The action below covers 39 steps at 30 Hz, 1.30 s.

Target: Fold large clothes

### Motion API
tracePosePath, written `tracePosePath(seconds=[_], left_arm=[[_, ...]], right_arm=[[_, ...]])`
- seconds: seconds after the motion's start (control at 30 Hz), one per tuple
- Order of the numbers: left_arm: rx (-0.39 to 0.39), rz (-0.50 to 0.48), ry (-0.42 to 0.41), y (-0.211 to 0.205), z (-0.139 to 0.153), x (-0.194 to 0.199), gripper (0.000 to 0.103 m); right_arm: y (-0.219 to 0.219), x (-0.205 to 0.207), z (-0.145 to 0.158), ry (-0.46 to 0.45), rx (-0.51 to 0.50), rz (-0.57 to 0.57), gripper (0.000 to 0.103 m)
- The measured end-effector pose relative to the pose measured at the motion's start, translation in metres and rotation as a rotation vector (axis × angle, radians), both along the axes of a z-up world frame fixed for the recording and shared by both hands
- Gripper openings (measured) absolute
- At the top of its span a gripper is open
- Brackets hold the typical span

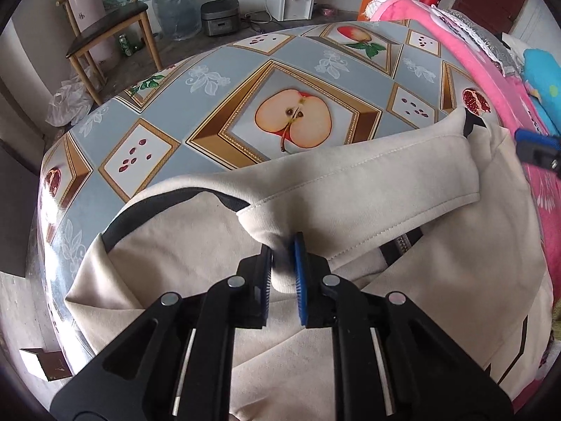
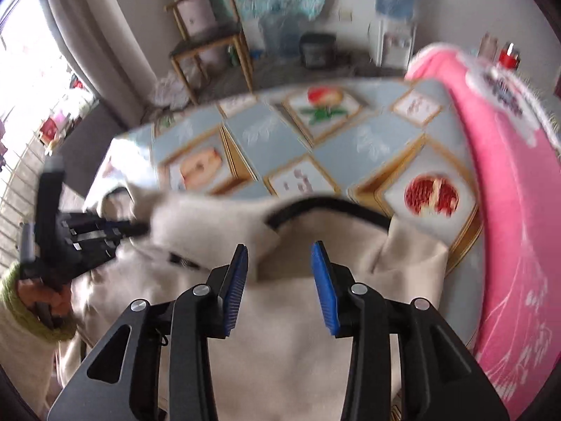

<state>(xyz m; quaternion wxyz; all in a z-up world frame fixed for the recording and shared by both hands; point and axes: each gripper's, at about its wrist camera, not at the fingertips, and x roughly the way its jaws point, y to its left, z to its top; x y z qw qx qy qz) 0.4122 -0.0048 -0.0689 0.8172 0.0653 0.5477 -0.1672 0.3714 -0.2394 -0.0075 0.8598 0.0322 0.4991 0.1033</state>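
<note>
My left gripper (image 1: 283, 263) pinches the jacket (image 1: 350, 182) sleeve mid-fold; my right gripper (image 2: 279, 273), fingers apart above the jacket, should regrip its hem.

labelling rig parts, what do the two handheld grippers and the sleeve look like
Both the left gripper and right gripper have matte black angular linkage arms with round silver pivot pins, white strips along the inner bars, and ribbed blue pads on the fingers. A fuzzy olive-green knit sleeve cuff shows at the left wrist.
</note>
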Motion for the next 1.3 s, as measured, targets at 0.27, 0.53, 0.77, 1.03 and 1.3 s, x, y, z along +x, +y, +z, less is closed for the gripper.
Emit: tracePosePath(seconds=[0.27,0.53,0.77,1.03,1.3], left_arm=[[-0.01,0.006,-0.01,0.004,0.001,-0.009,0.013],[-0.067,0.043,-0.014,0.022,0.019,-0.018,0.015],[-0.114,0.072,-0.08,0.028,0.051,-0.021,0.015],[-0.087,0.024,0.003,-0.017,0.011,0.001,0.015],[-0.078,0.006,-0.01,-0.016,0.002,-0.008,0.014]], right_arm=[[0.093,0.025,-0.04,-0.007,-0.018,0.182,0.037],[0.106,0.012,-0.067,0.004,-0.128,0.215,0.037],[0.11,0.007,-0.071,-0.009,-0.157,0.217,0.037],[0.108,0.008,-0.072,-0.001,-0.145,0.223,0.037],[0.073,0.006,-0.066,0.032,-0.091,0.205,0.037]])
